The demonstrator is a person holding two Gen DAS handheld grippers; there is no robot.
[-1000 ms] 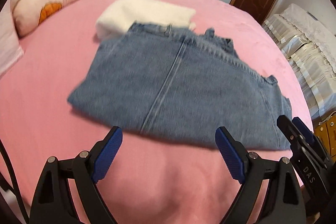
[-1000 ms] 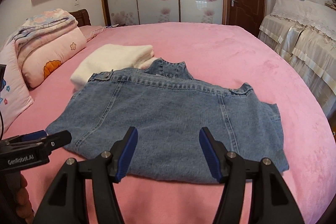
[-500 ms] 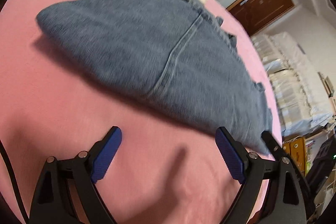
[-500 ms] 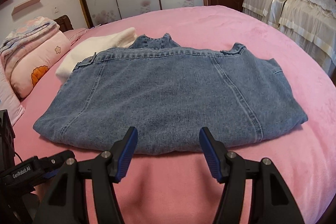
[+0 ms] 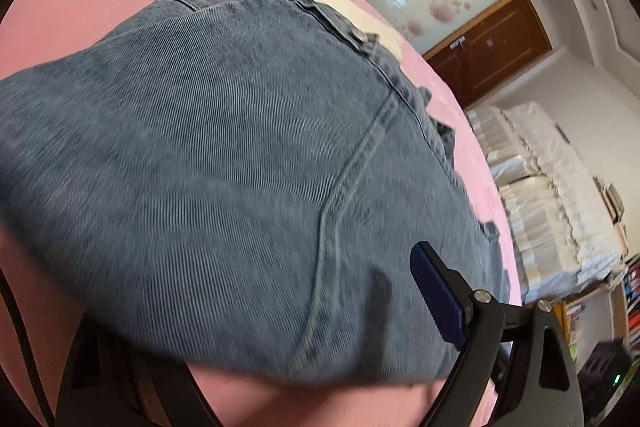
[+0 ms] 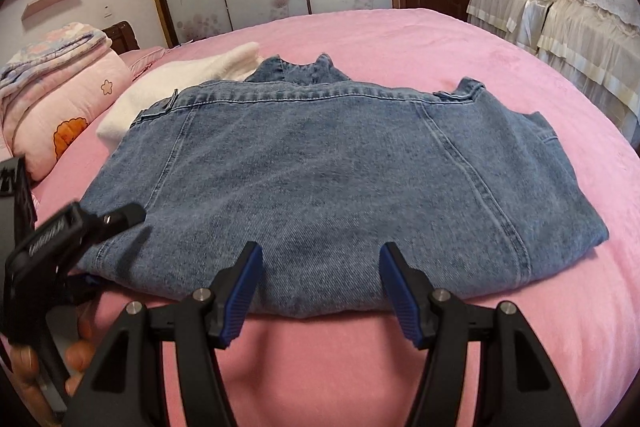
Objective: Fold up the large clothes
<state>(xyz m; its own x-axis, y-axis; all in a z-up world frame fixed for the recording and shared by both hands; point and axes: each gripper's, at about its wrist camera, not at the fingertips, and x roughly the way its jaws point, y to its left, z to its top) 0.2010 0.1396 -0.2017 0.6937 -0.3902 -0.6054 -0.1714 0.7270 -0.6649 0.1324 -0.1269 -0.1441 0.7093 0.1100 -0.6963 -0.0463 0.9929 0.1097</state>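
A folded blue denim jacket (image 6: 336, 163) lies flat on the pink bed (image 6: 400, 39); it fills the left wrist view (image 5: 224, 163). My right gripper (image 6: 322, 287) is open, its blue pads at the jacket's near edge. My left gripper (image 5: 280, 311) is open and straddles the jacket's near left corner: one finger (image 5: 438, 299) is above the denim, the other is hidden under it. The left gripper also shows in the right wrist view (image 6: 86, 227) at that corner.
A folded white garment (image 6: 192, 83) lies behind the jacket on the left. Pink pillows and a folded quilt (image 6: 60, 83) sit at the far left. A cream-covered sofa (image 6: 560, 19) stands off the bed's right side. Wardrobe doors and a brown door are behind.
Both grippers have moved forward to the jacket's near edge. The left gripper has tilted and slid onto the left corner, its lower finger going under the denim.
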